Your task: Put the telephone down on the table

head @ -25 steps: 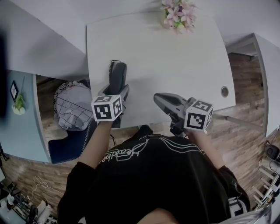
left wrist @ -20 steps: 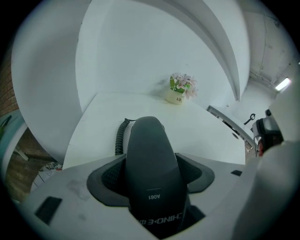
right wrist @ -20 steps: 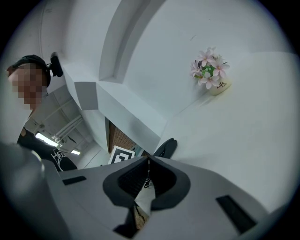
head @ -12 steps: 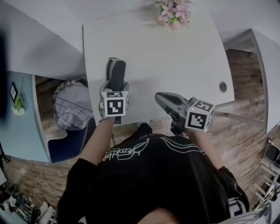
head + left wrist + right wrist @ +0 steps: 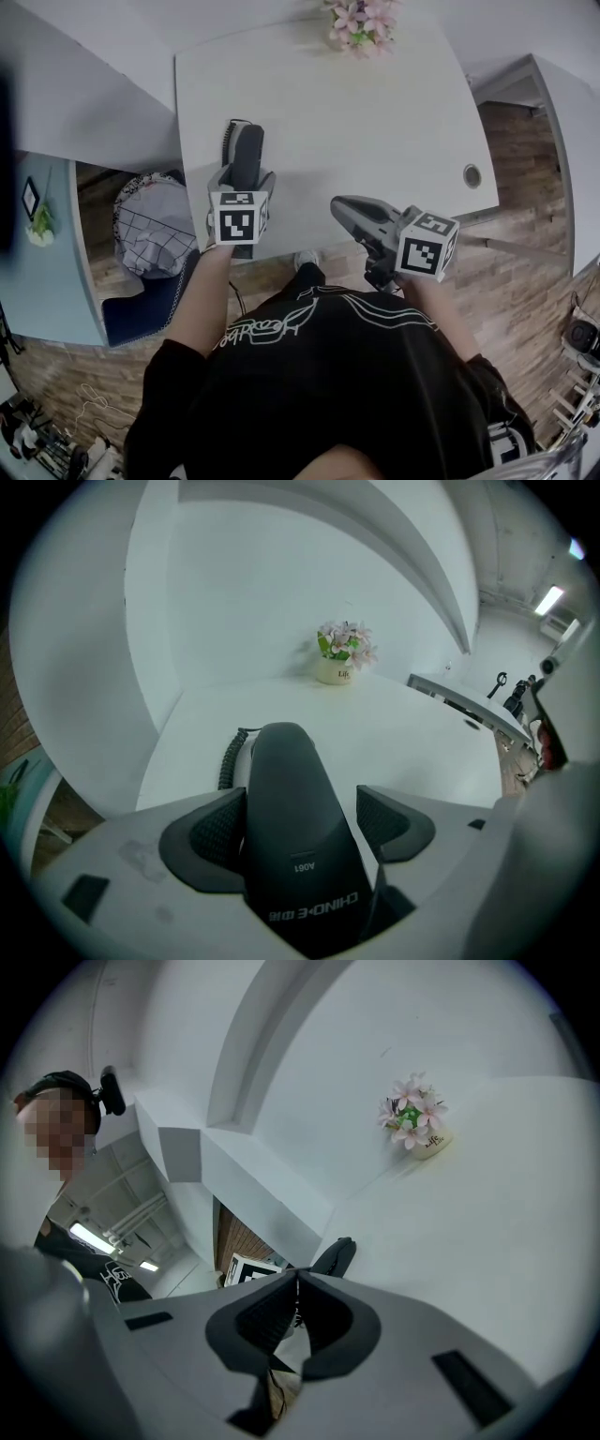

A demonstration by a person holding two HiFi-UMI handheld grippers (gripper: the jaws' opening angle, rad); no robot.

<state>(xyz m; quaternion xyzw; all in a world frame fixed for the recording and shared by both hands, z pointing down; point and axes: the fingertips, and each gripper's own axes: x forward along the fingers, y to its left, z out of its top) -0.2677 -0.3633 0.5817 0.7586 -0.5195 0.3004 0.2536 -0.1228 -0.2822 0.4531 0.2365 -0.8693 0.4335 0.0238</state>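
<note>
In left gripper view: telephone (image 5: 292,827) lettering (image 5: 311,908)

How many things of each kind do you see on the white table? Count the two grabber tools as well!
Telephone handset: 1
Flower pot: 1
Grippers: 2, the left gripper, its jaws opening with the telephone handset between them, and the right gripper, shut on nothing
Total: 4

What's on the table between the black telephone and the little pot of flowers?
Nothing: just bare white table between the telephone and the flower pot, clearest in the left gripper view.
</note>
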